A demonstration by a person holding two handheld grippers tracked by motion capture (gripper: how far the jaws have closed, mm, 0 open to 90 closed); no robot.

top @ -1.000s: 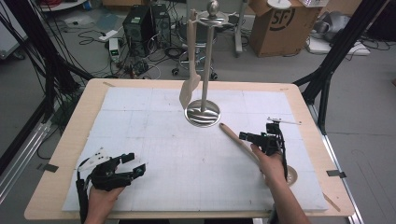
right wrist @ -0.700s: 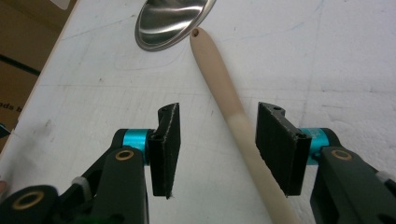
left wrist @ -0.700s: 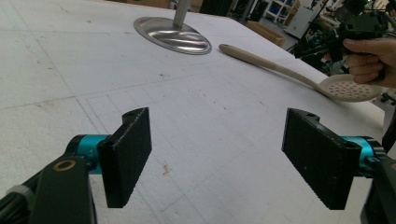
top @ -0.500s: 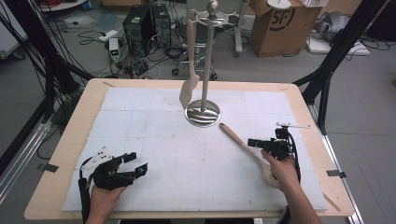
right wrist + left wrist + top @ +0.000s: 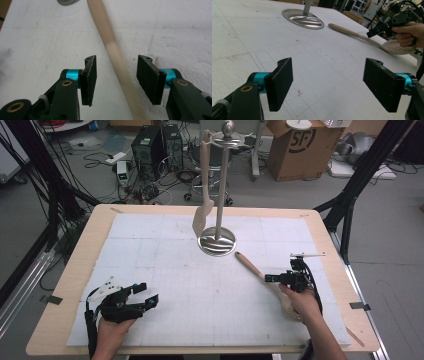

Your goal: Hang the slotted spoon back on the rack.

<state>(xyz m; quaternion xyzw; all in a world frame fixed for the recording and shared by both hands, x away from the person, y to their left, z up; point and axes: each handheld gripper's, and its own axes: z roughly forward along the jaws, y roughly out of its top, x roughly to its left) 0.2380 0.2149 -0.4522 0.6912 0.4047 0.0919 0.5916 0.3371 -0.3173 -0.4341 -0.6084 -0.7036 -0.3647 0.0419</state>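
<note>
Right gripper view: jaws of right gripper [image 5: 116, 75] parted either side of slotted spoon [image 5: 117, 62] handle lying on white mat [image 5: 165, 265] near stand [image 5: 217, 240] (left gripper [image 5: 328, 85] wide apart, idle), so probably pre-grasp, needing closure before lifting.

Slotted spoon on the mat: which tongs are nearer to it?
Right. The right tongs straddle the slotted spoon handle, jaws open; the left tongs sit far across the mat.
</note>
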